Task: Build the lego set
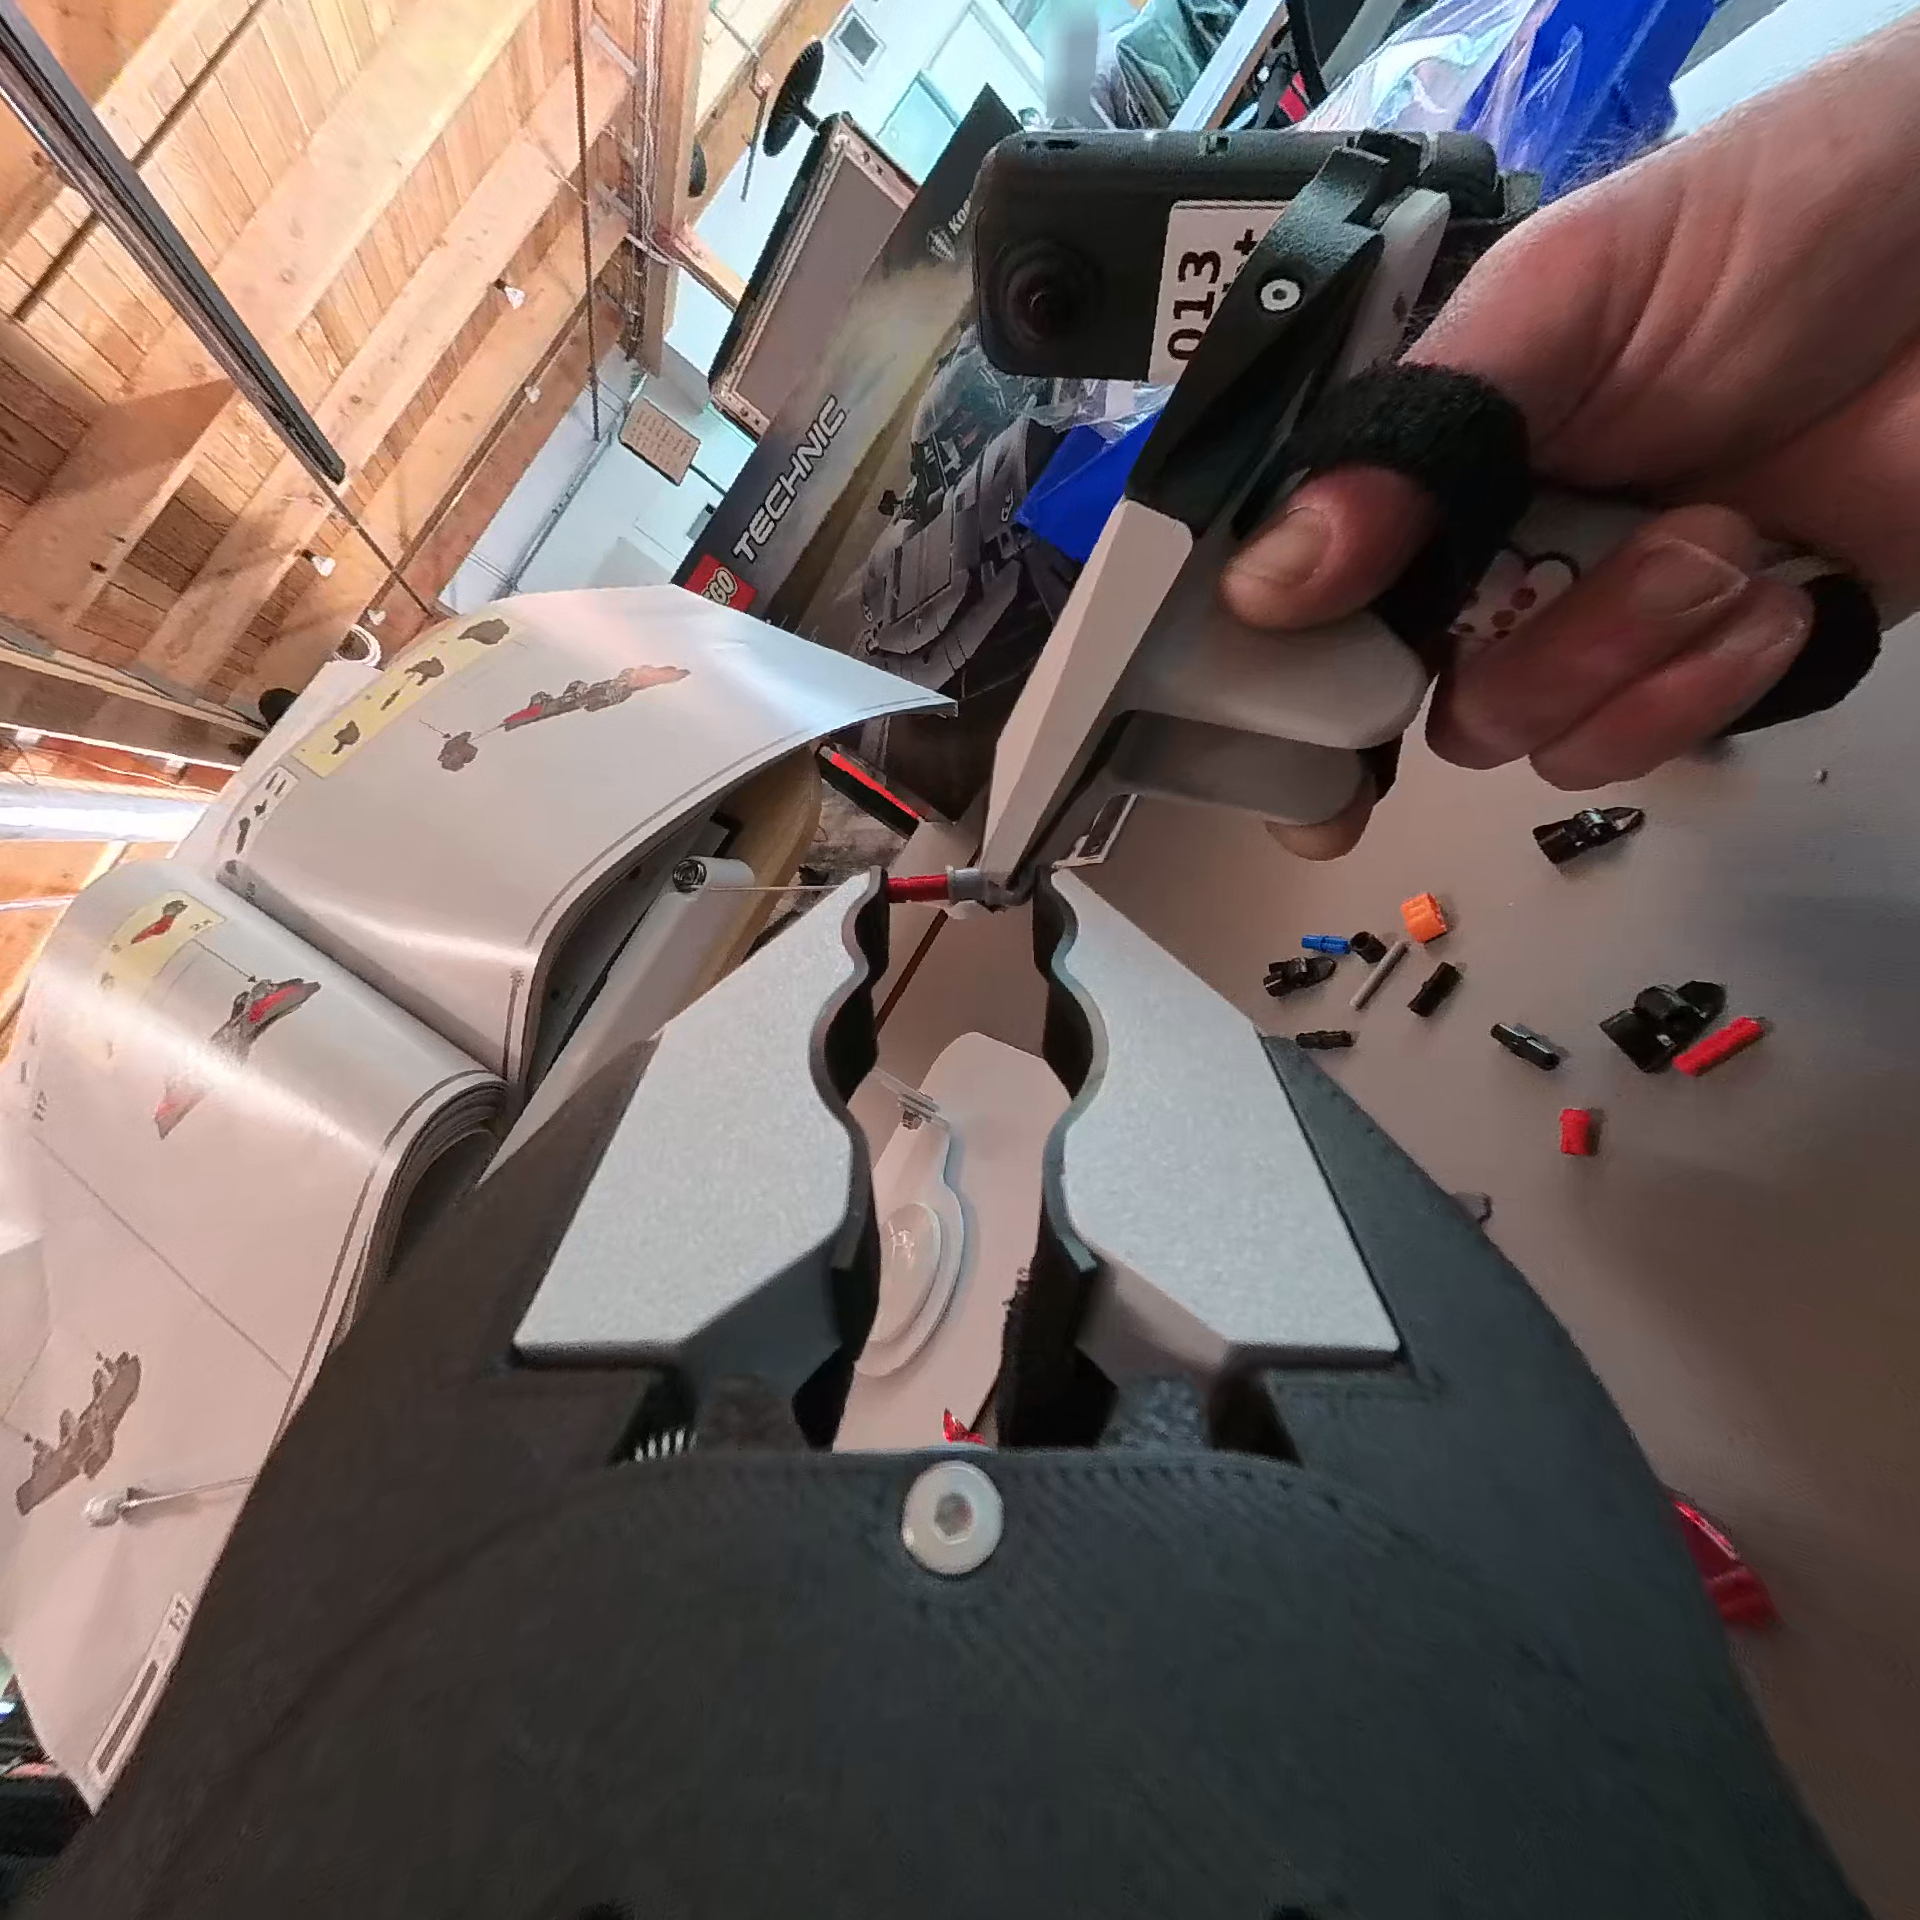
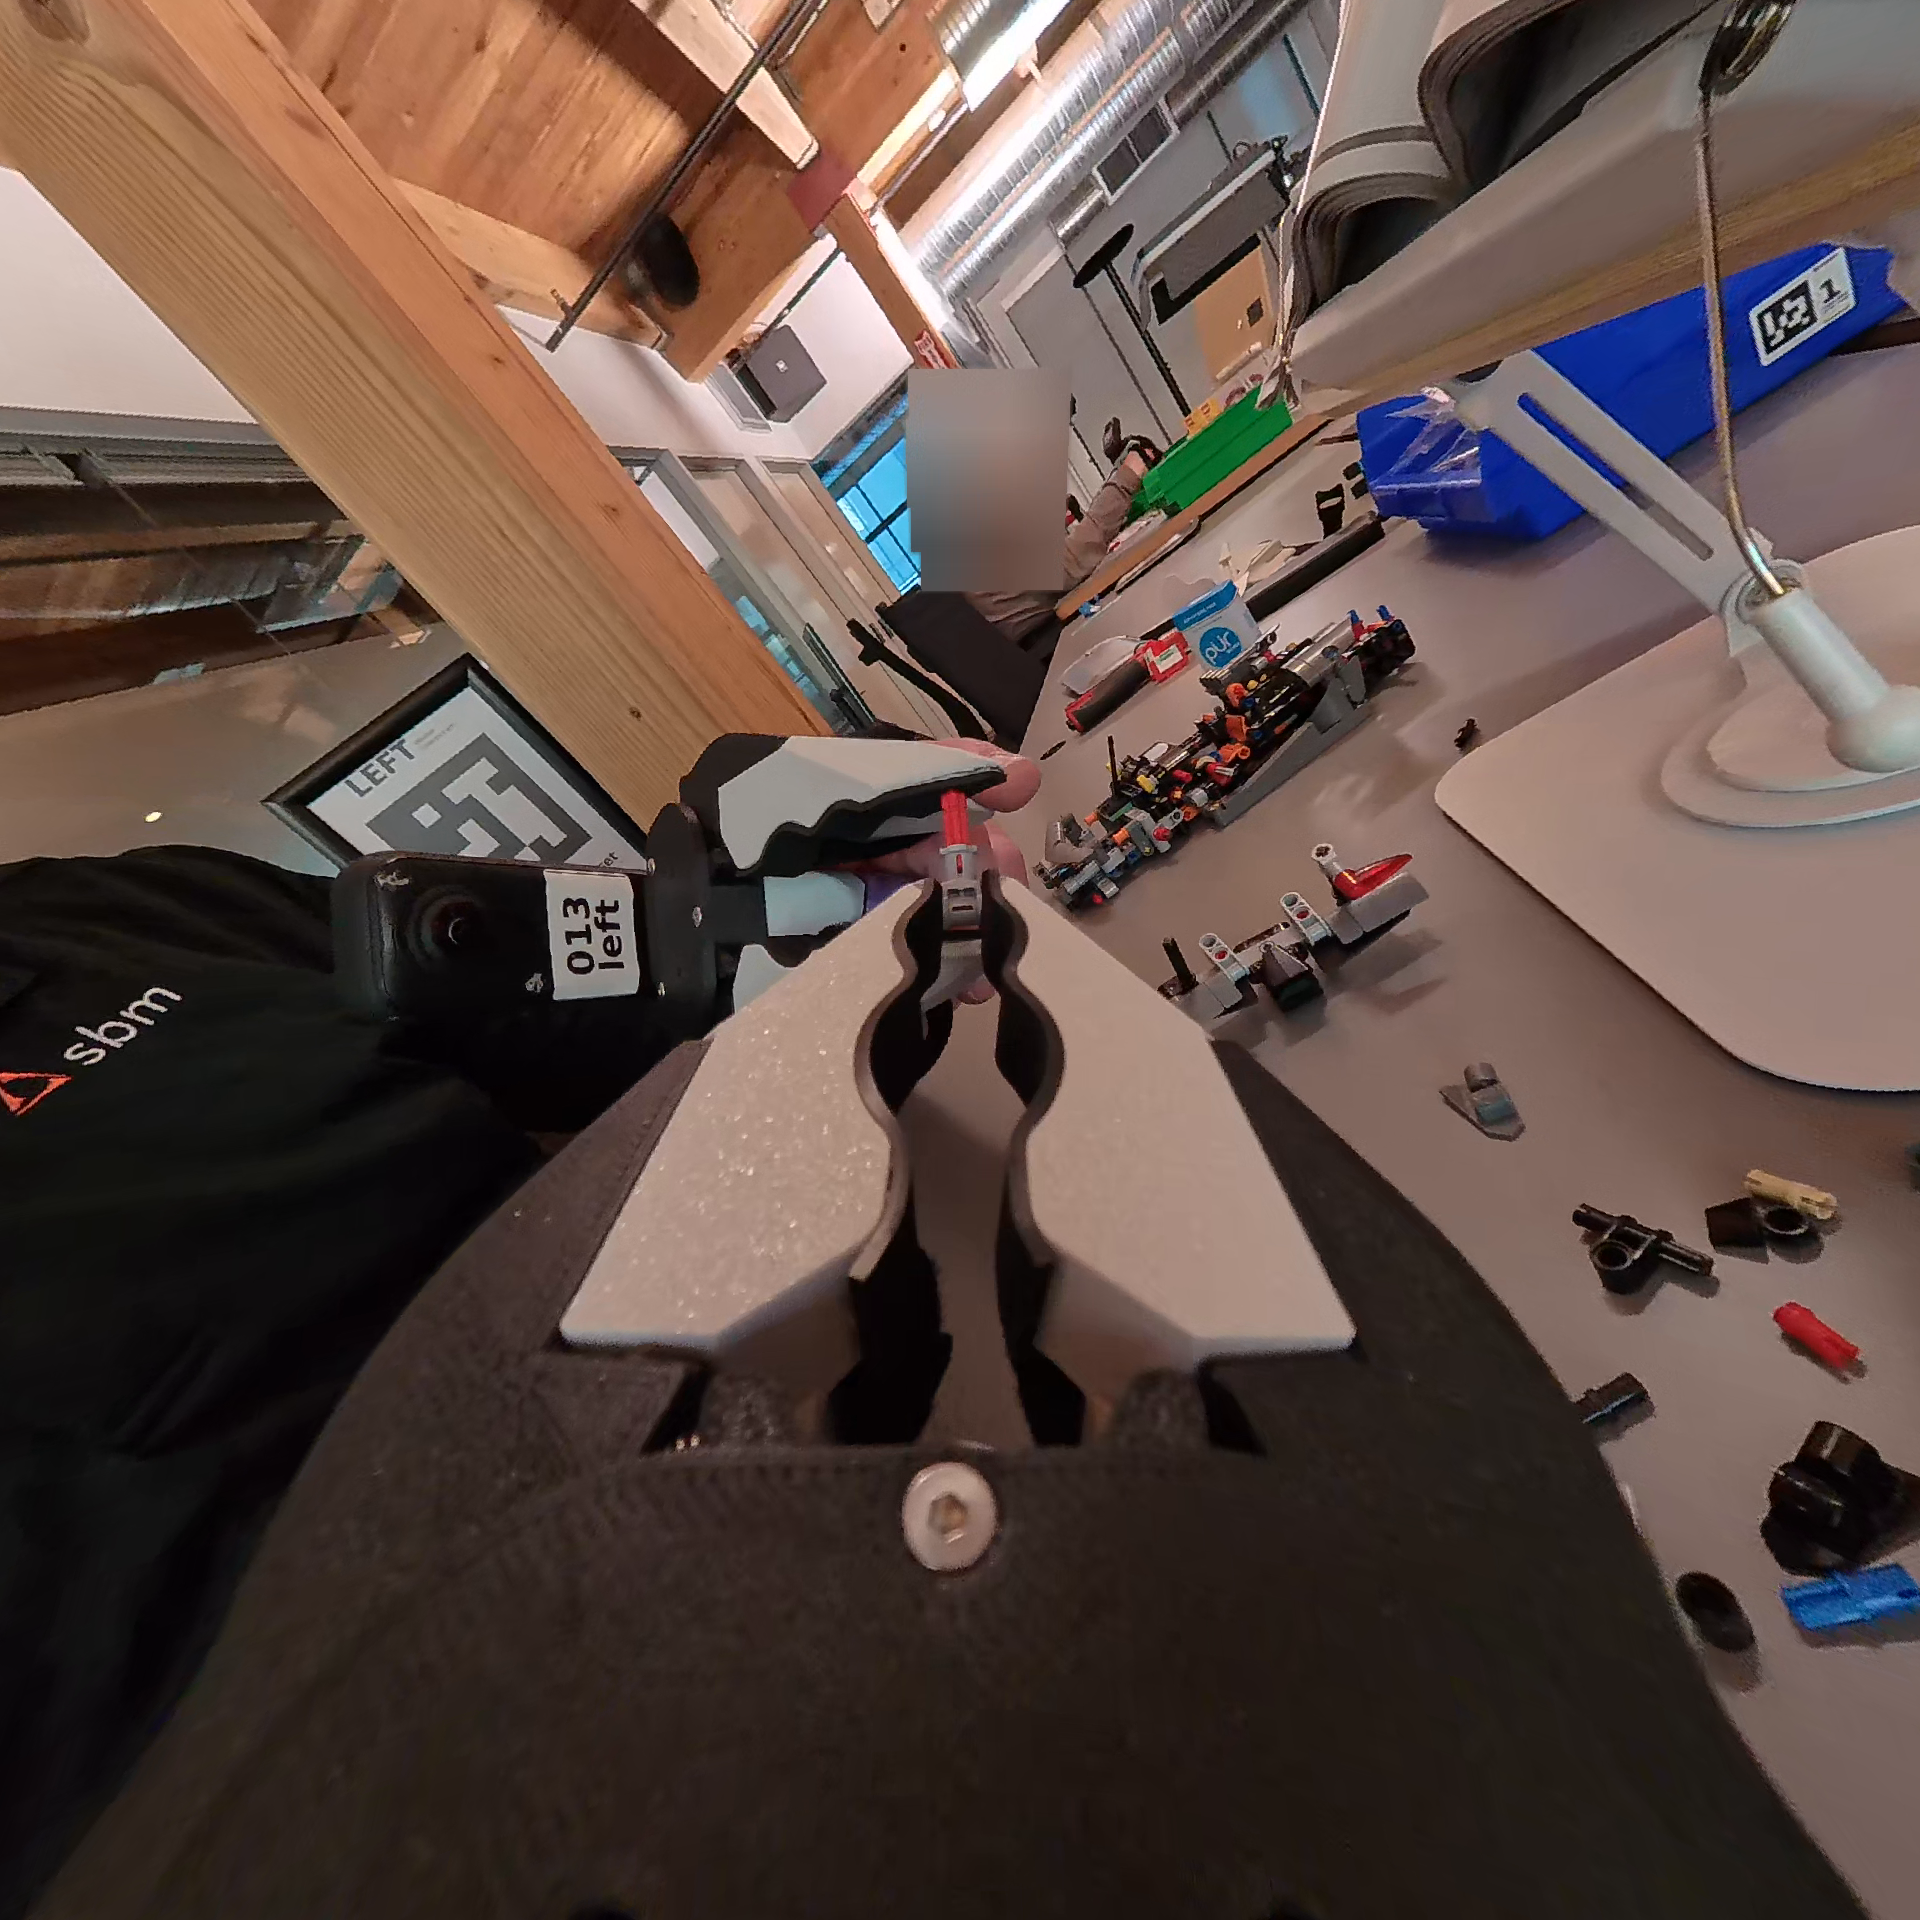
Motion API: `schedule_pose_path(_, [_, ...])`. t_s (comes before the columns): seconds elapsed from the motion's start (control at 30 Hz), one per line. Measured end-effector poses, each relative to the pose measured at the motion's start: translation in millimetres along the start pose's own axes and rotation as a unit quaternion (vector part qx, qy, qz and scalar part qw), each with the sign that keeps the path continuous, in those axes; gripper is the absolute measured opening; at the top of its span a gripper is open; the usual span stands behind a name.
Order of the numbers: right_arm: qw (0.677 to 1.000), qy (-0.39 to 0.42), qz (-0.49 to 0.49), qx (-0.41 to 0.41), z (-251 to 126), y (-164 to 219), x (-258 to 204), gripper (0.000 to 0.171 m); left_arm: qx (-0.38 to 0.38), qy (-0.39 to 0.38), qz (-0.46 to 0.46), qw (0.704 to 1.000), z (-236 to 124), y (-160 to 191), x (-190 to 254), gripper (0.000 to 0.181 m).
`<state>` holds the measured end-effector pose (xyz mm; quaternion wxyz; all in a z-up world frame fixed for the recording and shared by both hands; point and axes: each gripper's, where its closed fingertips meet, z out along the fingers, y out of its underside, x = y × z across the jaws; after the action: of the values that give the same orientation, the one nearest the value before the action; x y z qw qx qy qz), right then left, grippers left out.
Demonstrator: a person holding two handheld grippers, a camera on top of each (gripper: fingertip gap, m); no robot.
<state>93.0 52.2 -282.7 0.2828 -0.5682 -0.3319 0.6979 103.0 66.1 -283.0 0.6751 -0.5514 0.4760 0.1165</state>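
The small grey connector (image 2: pixel 961 902) with a red axle (image 2: pixel 954 816) through it sits pinched between the tips of the right gripper (image 2: pixel 961 896), whose jaws are drawn narrow around it. The red axle pokes out past those tips to the left gripper (image 2: pixel 951 805), which comes in from the side; its jaws look nearly closed at the axle, though I cannot tell whether they actually clamp it.

Only the left wrist view shows the connector (image 1: pixel 975 886) from the side, with the right gripper (image 1: pixel 1010 883) coming down on it, the left gripper's own tips (image 1: pixel 961 896) standing apart either side, a bare hand (image 1: pixel 1621 416) on the right tool, an open instruction booklet (image 1: pixel 343 935) left of the connector and the set's box (image 1: pixel 894 499) behind. Only the right wrist view shows the long half-built model (image 2: pixel 1236 727) beyond the connector, plus small grey-and-red subassemblies (image 2: pixel 1309 935).

Loose black, red, blue and orange pieces (image 1: pixel 1538 997) lie scattered on a grey table (image 2: pixel 1558 1039), right of the connector. Timber beams (image 2: pixel 395 364) cross overhead
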Motion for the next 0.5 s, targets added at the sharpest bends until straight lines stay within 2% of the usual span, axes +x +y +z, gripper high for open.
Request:
schedule_pose_path(0.4, [1.000,0.006,0.000,0.002,-1.5,-1.7,1.0,0.004,-0.013,0.004,0.061,0.998,2.0,-0.4,0.9,0.021])
schedule_pose_path(0.5, [1.000,0.012,-0.006,-0.003,-1.7,-0.8,2.7,0.004,-0.019,0.030,0.047,0.998,3.1,1.5,3.0,0.021])
